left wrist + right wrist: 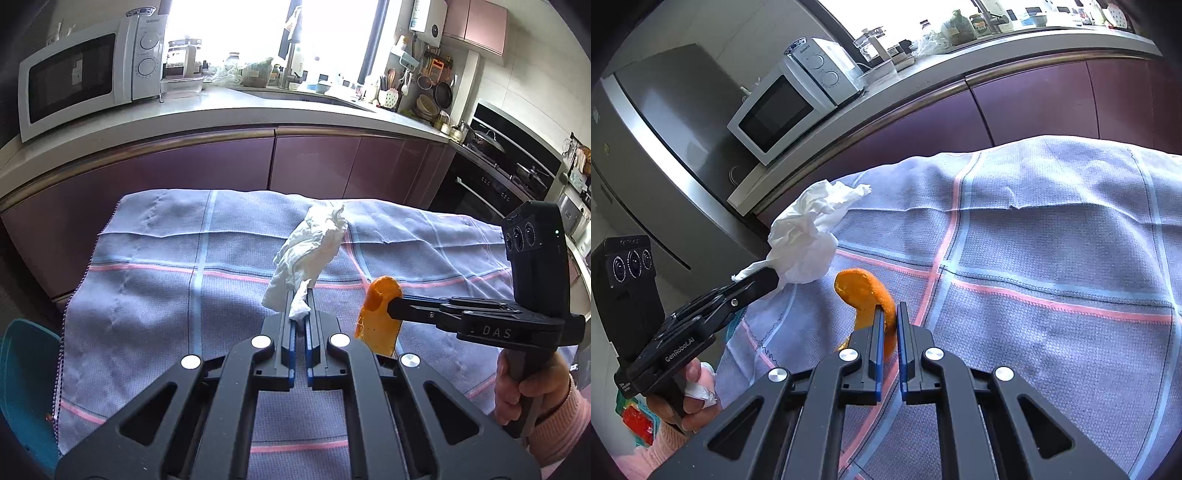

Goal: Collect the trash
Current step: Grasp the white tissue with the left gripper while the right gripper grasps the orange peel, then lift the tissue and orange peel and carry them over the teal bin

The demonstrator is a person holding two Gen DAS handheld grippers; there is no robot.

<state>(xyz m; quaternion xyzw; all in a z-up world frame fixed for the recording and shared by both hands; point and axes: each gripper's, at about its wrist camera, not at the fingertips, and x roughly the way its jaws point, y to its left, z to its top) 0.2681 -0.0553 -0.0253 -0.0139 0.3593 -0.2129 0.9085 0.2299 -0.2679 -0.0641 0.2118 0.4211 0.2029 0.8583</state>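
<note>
My left gripper (pixel 301 295) is shut on a crumpled white tissue (pixel 310 251) and holds it above the checked cloth (pixel 166 280). The tissue also shows in the right wrist view (pixel 807 243), clamped at the tip of the left gripper (pixel 768 275). My right gripper (pixel 891 314) is shut on a curved orange peel (pixel 862 290) and holds it above the cloth (pixel 1052 258). In the left wrist view the peel (pixel 378 314) hangs from the right gripper (pixel 393 308), just right of my left fingers.
The cloth covers a small table in front of purple kitchen cabinets (pixel 203 166). A white microwave (pixel 85 74) stands on the counter. A teal bin (pixel 26 387) sits low at the left of the table. An oven (pixel 491 188) is at the right.
</note>
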